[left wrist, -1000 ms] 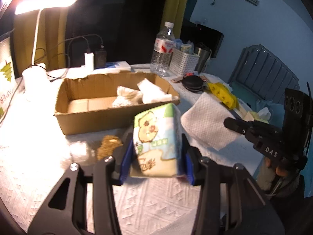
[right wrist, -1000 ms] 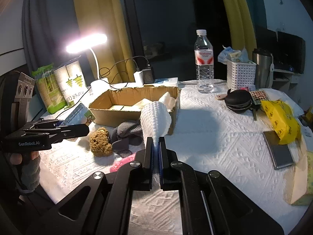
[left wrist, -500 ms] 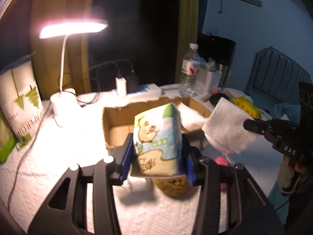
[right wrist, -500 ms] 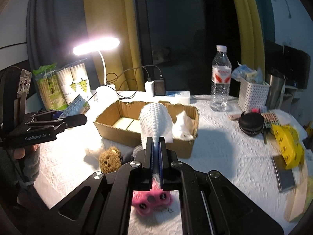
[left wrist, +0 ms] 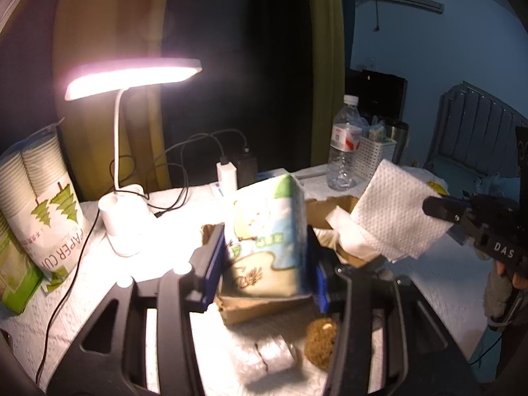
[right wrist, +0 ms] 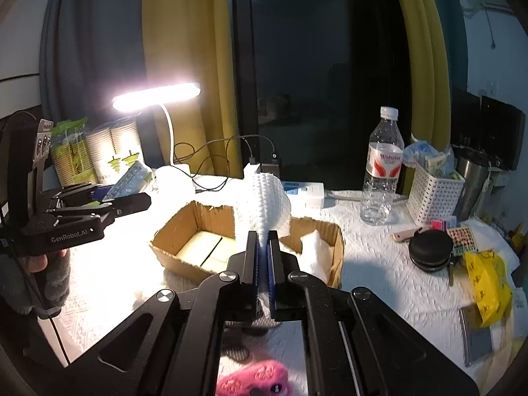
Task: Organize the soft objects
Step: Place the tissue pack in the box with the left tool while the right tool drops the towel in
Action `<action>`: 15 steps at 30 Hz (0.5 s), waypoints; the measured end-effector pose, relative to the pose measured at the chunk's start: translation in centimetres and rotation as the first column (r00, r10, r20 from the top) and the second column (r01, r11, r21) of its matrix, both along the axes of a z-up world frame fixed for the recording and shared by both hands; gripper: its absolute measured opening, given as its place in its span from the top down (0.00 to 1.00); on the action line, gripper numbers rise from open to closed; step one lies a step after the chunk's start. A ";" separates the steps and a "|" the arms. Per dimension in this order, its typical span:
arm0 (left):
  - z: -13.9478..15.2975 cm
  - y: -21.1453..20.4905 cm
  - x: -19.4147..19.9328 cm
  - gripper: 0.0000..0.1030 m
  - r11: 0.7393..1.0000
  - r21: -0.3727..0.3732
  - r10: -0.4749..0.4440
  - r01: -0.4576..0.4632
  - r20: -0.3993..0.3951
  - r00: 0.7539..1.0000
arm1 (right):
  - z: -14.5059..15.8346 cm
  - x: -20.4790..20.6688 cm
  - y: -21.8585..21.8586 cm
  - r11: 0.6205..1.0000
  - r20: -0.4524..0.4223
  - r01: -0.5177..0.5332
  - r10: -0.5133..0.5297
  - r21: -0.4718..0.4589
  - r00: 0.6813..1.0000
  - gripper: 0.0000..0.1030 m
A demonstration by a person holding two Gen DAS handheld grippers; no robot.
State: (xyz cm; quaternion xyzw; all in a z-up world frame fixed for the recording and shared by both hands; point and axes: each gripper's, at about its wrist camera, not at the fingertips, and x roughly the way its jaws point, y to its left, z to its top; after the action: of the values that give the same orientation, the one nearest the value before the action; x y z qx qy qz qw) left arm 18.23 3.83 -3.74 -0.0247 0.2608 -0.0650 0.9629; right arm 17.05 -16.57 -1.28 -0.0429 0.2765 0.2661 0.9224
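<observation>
Both loads are up over the cardboard box (right wrist: 184,227): left gripper (left wrist: 264,264), jaws clamped on the tissue pack (left wrist: 267,241), right gripper (right wrist: 263,260), jaws pinched tight on the paper towel (right wrist: 264,204). Risk: the limp towel drapes outside the box rim when let go, or the two collide.

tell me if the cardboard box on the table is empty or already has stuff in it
Not empty. The open cardboard box holds crumpled white paper at its right end; the left part shows bare floor.
</observation>
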 end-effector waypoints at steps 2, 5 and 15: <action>-0.2 0.0 0.7 0.55 1.000 0.000 0.005 -0.005 0.001 1.000 | 0.1 0.5 0.2 1.000 0.005 -0.003 0.003 0.000 1.000 0.95; -0.8 -0.2 1.9 0.55 1.000 0.006 0.009 -0.009 -0.009 1.000 | 0.0 1.5 0.5 1.000 0.007 -0.006 0.006 -0.001 1.000 0.95; -4.3 -0.9 5.2 0.55 1.000 0.016 0.018 -0.017 -0.092 0.996 | -2.5 4.8 0.9 1.000 -0.046 -0.014 0.014 0.012 0.999 0.95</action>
State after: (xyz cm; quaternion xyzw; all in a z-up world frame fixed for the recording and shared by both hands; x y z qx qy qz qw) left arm 23.43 2.89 -8.03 -0.0225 0.3054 -0.0534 0.9505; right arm 21.81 -15.71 -3.77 -0.0335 0.2957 0.2751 0.9142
